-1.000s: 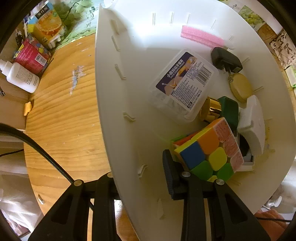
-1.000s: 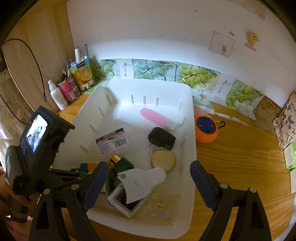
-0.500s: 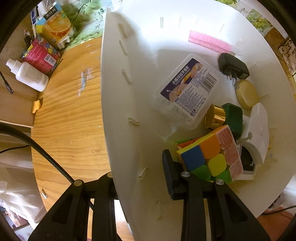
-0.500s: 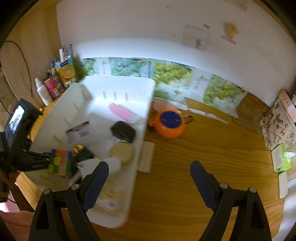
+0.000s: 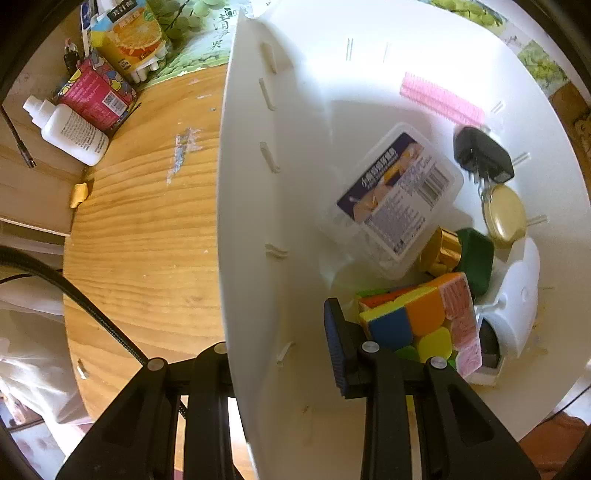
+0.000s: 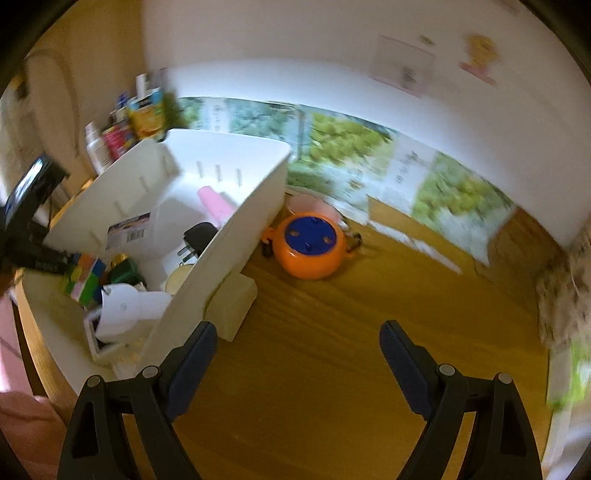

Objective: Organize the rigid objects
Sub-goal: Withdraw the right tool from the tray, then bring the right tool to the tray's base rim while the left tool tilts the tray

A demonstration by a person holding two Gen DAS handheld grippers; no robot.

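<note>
A white bin (image 5: pixel 251 206) holds a colourful puzzle cube (image 5: pixel 421 321), a clear labelled box (image 5: pixel 395 195), a pink strip (image 5: pixel 439 98), a black charger (image 5: pixel 482 155), a round cream lid (image 5: pixel 504 216) and a white device (image 5: pixel 517 299). My left gripper (image 5: pixel 277 350) straddles the bin's left wall, one finger inside beside the cube, one outside. The bin (image 6: pixel 236 225) also shows in the right wrist view. My right gripper (image 6: pixel 295 354) is open and empty over the table, to the right of the bin. An orange round object with a blue top (image 6: pixel 310 251) and a cream block (image 6: pixel 232 299) lie beside the bin.
A white bottle (image 5: pixel 70 129), a pink carton (image 5: pixel 98 98) and a juice carton (image 5: pixel 129 33) stand at the table's far left. A patterned bag (image 6: pixel 561 291) is at the right. Bare wood lies ahead of the right gripper.
My right gripper has swung right, away from above the bin, to over the bare table. The left gripper stays on the bin wall, its view shifted slightly.
</note>
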